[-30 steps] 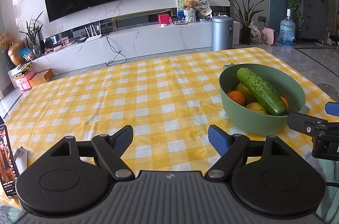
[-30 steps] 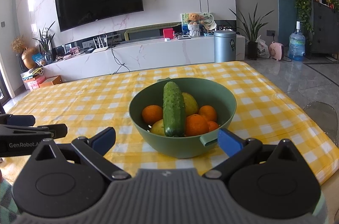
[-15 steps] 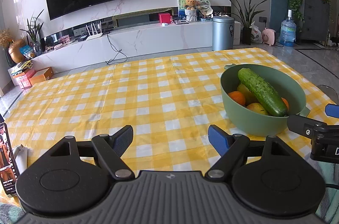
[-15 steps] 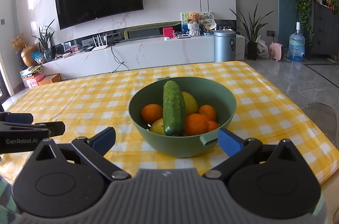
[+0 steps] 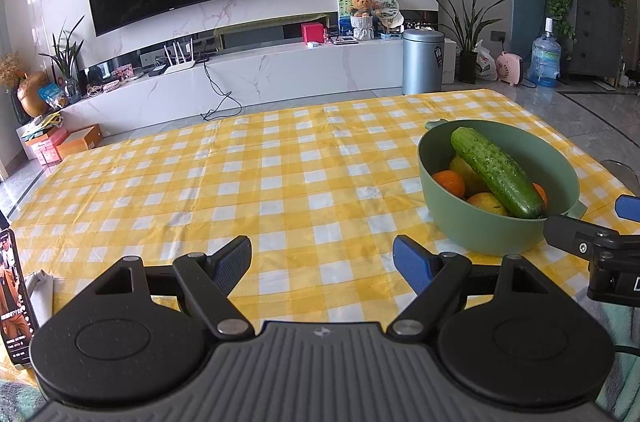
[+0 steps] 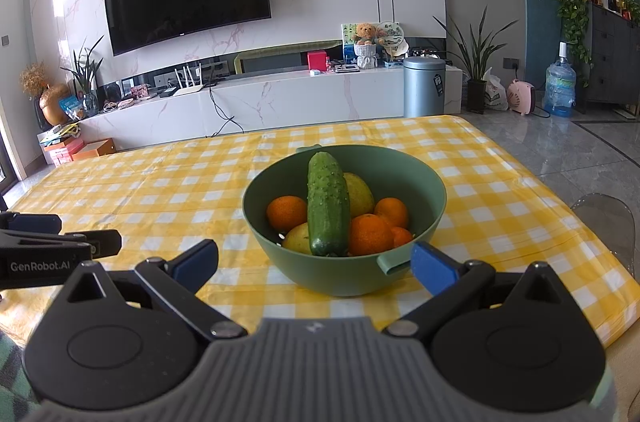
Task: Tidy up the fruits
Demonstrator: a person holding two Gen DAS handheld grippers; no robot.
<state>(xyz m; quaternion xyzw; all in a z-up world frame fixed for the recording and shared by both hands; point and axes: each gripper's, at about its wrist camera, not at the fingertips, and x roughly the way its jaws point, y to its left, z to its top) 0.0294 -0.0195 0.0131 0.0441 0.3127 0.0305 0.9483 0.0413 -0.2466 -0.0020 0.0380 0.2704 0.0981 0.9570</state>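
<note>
A green bowl (image 6: 424, 182) stands on the yellow checked tablecloth (image 6: 160, 190). A cucumber (image 6: 327, 208) lies on top of several oranges (image 6: 369, 234) and yellow fruits (image 6: 360, 192) inside it. My right gripper (image 6: 314, 264) is open and empty just in front of the bowl. My left gripper (image 5: 322, 260) is open and empty over bare cloth, left of the bowl (image 5: 472, 230), where the cucumber (image 5: 496, 172) also shows. Each gripper appears at the edge of the other's view.
A phone (image 5: 14, 298) stands at the table's near left edge beside a white object (image 5: 40, 296). The table's right edge (image 6: 580, 214) drops to a grey floor, with a clear chair (image 6: 608, 218) beside it. A TV wall and cabinet lie beyond.
Both views have shifted very slightly; the grippers stay open and the fruit has not moved.
</note>
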